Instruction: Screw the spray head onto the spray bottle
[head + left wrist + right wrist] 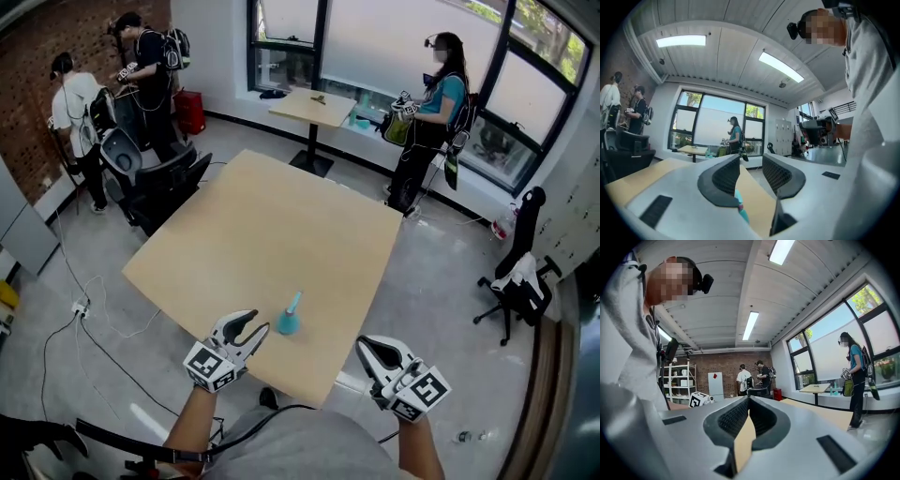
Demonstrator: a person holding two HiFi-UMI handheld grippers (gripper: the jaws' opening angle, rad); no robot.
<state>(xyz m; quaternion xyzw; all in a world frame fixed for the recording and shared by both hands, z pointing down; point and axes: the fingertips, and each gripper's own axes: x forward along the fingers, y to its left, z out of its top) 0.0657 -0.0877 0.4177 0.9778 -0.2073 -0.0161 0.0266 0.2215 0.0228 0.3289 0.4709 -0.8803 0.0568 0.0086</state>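
Not yet begun: spray head [289, 317] sits alone on table [234, 234], no bottle visible; left gripper [257, 329], narrowly parted and empty, at its 9 o'clock; right gripper [367, 349], closed and empty, at 4 o'clock

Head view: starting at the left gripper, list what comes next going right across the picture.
Left gripper → spray head → right gripper → chair
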